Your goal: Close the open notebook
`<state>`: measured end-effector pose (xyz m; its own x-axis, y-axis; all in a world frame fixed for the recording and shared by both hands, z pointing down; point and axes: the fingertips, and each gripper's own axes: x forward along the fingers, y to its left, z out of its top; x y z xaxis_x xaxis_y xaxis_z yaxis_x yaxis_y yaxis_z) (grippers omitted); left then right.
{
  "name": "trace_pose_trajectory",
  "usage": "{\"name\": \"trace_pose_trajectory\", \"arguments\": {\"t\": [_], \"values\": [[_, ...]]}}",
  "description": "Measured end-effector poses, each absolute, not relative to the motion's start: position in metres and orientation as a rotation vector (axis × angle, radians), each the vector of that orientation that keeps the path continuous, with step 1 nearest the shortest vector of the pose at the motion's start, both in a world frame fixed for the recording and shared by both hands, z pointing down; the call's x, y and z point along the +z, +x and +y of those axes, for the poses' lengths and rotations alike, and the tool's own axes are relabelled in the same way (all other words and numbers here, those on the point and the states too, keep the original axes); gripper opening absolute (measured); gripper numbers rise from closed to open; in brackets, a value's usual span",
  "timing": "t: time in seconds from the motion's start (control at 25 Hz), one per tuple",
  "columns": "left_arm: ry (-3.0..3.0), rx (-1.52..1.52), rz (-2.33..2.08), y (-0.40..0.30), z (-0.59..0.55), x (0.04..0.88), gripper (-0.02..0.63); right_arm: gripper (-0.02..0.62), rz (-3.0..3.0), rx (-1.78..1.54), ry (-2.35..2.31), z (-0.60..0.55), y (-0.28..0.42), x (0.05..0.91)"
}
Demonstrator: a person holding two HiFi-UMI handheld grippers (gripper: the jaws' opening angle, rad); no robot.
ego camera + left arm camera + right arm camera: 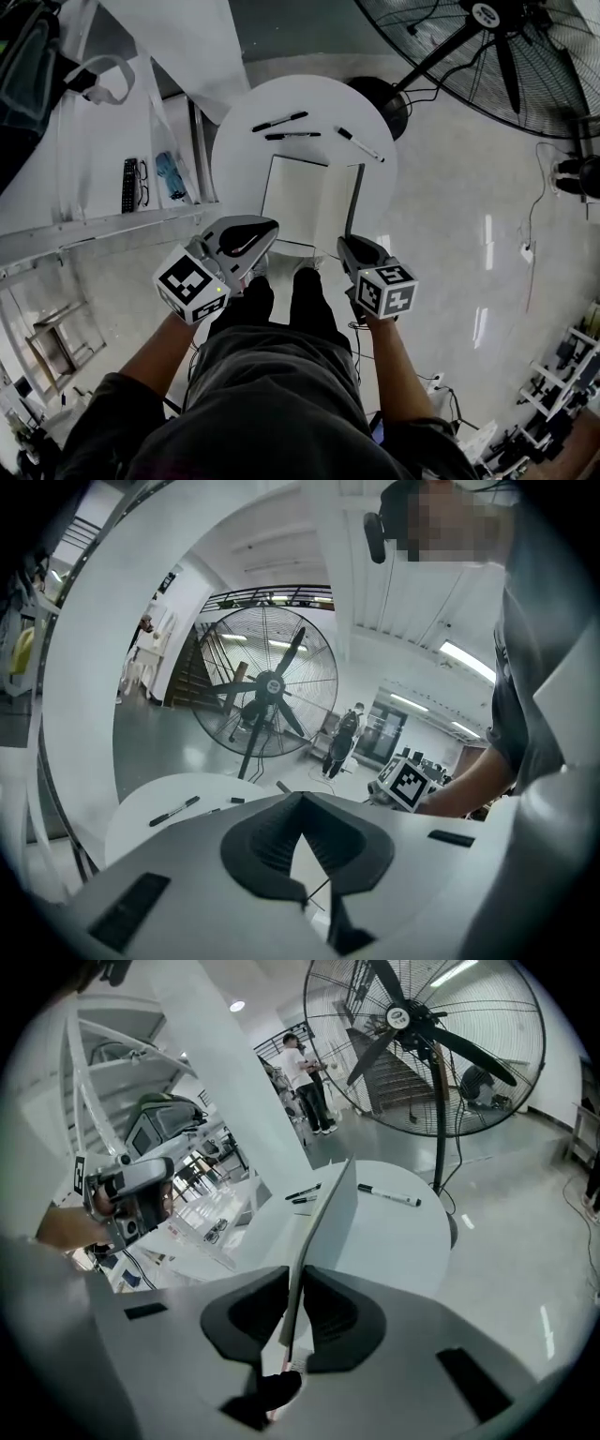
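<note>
Two narrow grips: right gripper (296, 1283) clamped on notebook (305, 202) cover, raised upright; left gripper (299, 799) tips together, empty, by table (231, 141) rim.

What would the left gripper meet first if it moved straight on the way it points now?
Most likely the flat left page of the notebook: the left gripper points slightly downward over its near edge. Depth is unclear, though.

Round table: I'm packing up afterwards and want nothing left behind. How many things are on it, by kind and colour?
Black markers: 2
White marker: 1
Open notebook: 1
Total: 4
</note>
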<state>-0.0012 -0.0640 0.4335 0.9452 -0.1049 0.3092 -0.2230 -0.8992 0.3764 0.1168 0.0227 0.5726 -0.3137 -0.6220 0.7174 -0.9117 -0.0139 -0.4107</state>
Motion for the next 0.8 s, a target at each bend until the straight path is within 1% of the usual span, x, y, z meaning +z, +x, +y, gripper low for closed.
{"name": "trace_pose_trajectory", "arguments": {"t": [0.36,0.8], "values": [[2.66,0.363,-0.327,-0.044,-0.076,0.434,0.008,0.072,-1.989,1.194,1.49,-0.005,0.068,0.567],[2.609,0.362,-0.419,-0.094,-0.093,0.449,0.008,0.071,-2.0,1.178,1.4,-0.037,0.019,0.584]]}}
